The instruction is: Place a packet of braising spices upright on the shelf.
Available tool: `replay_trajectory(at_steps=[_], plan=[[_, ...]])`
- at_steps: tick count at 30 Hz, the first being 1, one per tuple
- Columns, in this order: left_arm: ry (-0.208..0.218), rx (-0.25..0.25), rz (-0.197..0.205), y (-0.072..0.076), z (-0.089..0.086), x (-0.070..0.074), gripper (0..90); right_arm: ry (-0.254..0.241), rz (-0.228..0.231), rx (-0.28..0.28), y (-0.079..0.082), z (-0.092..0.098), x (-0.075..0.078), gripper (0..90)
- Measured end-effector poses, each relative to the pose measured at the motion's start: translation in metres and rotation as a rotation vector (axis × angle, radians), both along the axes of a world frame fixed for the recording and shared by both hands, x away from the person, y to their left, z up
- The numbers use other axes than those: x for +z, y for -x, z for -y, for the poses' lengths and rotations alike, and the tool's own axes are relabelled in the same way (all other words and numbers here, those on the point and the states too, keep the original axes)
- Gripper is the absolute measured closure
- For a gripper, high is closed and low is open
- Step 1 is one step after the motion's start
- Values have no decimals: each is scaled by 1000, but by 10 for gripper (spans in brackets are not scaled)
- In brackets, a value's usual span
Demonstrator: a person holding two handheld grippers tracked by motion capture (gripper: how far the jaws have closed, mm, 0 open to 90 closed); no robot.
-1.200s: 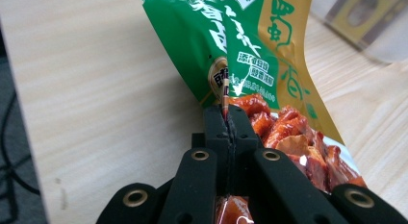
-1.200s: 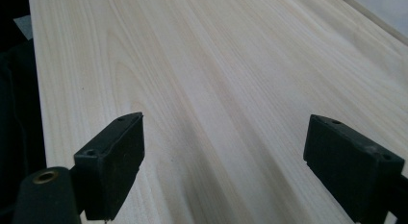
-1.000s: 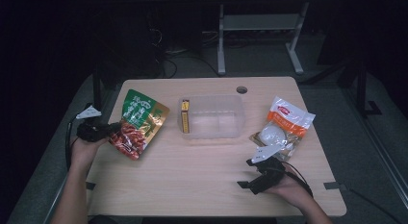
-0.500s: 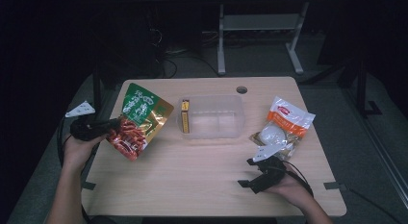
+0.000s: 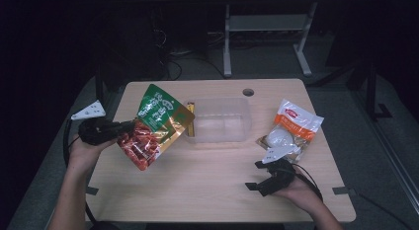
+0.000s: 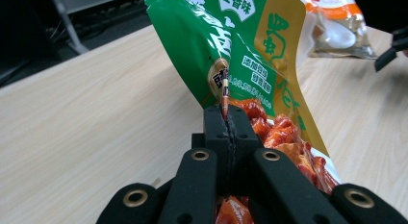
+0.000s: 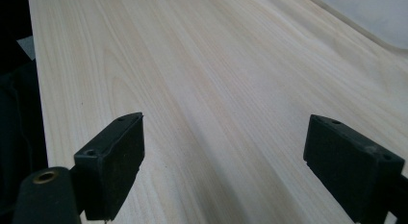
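**Snack bag pinched and held above the table's left side**

The left gripper (image 5: 123, 127) has its jaws pressed together on the edge of a green and gold snack bag (image 5: 154, 125), which hangs tilted above the left part of the wooden table (image 5: 207, 190), just left of a clear plastic container (image 5: 220, 119). In the left gripper view the bag's sealed edge runs straight into the slit between the two black jaws (no gap shows between them), and red snack pieces show through the bag's clear lower part (image 6: 288, 137).

A small yellow packet (image 5: 190, 110) lies against the container's left wall, partly hidden by the bag.

The right gripper (image 5: 257, 178) rests low near the table's front right, its jaws standing wide apart with bare wood between them. Just behind it lies a white and orange food packet (image 5: 291, 129), with a round white item inside, apart from the container.
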State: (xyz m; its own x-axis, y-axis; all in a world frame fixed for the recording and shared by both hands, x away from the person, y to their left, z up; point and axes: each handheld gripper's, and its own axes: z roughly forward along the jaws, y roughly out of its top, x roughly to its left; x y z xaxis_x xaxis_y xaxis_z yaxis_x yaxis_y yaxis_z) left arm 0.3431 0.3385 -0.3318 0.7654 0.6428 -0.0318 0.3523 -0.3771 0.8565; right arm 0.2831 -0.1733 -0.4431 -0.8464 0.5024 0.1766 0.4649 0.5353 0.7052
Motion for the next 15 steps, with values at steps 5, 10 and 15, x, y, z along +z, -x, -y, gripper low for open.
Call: replay_trajectory(at_steps=[5, 10, 15], plan=[[-7, -55, 12, 5, 16, 5, 897, -17, 0, -12, -1, 3, 3, 141], [-12, -127, 15, 9, 36, 7, 896, -27, -5, -2, -2, 5, 4, 141], [-22, -189, 15, 12, 55, 7, 896, -50, 0, -4, -1, 7, 10, 146]])
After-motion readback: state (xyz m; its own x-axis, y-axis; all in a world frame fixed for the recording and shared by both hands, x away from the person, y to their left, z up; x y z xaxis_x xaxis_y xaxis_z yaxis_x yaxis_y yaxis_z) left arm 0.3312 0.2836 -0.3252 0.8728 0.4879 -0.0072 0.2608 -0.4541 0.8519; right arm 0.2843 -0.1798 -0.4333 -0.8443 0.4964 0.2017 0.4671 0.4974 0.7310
